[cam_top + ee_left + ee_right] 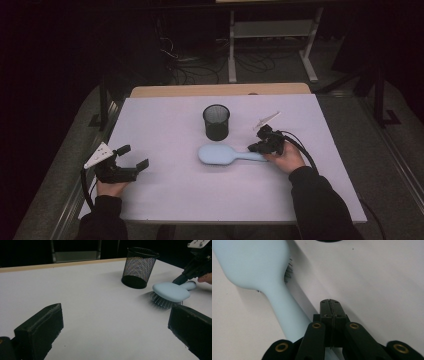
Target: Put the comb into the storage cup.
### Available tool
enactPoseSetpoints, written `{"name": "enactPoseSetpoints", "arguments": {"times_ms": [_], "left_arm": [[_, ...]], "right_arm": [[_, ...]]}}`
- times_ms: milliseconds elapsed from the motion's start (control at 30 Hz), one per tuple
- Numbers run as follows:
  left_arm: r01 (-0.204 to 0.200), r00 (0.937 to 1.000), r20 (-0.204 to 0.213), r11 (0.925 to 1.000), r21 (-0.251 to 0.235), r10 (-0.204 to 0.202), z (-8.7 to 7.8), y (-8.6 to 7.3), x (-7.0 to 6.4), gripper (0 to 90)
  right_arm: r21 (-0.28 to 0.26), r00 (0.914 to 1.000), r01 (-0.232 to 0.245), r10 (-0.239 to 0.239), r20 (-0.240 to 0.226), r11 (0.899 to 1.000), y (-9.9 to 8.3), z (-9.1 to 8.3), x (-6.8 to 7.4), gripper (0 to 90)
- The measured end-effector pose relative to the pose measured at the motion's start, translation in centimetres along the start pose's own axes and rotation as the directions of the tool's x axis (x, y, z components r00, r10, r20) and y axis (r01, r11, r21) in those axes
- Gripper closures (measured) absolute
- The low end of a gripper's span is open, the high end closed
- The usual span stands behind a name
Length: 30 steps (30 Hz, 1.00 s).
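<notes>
Black right-gripper jaws (331,312) are pressing flat together, pad against pad, in the right gripper view. They are gripping nothing: the pale blue plastic hairbrush (220,154) is running past just beside them, its handle (287,315) passing to the left of the closed tips. Whether the gripper body is touching the handle cannot be told.

In the high view the hairbrush is lying bristles down near the middle of the white table covering (165,195), its oval head pointing toward the person's left and its handle end lying under the right gripper (264,144). Just beyond the head, the black wire-mesh pencil cup (216,121) is standing upright and apart from the brush.

The left gripper (131,159) is hovering well apart at the near left corner, jaws spread wide and holding nothing.

Judged step: approach to the handle, grasp not yet made. The next move calls for opening the right jaws, centring them across the handle, then closing.

The handle's far end is hidden beneath the gripper linkage in the right gripper view, and the cup's interior is too dark to read.
</notes>
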<state>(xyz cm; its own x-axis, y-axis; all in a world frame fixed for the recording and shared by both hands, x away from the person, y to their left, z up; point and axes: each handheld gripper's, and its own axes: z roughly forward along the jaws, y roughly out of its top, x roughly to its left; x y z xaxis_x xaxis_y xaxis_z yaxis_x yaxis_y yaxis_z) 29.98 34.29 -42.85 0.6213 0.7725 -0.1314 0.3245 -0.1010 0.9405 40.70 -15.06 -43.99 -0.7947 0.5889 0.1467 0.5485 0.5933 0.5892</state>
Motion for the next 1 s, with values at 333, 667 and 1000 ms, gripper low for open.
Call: {"name": "enactPoseSetpoints", "arguments": {"times_ms": [333, 667, 1000], "left_arm": [[0.001, 1.0, 0.0, 1.0, -0.001, -0.001, 0.0, 0.0, 0.0, 0.0], [-0.007, 1.0, -0.001, 0.9999, 0.012, 0.007, 0.2, -0.1, -0.1, 0.0], [-0.004, 1.0, -0.003, 0.9999, 0.015, 0.004, 0.2, -0.1, -0.1, 0.0]], "right_arm": [[0.013, 0.9998, 0.018, -0.018, 0.0, 1.0, -0.5, -0.4, 0.9, 88.9], [0.039, 0.9993, 0.037, -0.037, 0.0, 0.999, -0.8, -1.1, 1.9, 88.9], [0.067, 0.9976, 0.069, -0.069, 0.006, 0.995, -1.1, -1.9, 2.7, 88.2]]}}
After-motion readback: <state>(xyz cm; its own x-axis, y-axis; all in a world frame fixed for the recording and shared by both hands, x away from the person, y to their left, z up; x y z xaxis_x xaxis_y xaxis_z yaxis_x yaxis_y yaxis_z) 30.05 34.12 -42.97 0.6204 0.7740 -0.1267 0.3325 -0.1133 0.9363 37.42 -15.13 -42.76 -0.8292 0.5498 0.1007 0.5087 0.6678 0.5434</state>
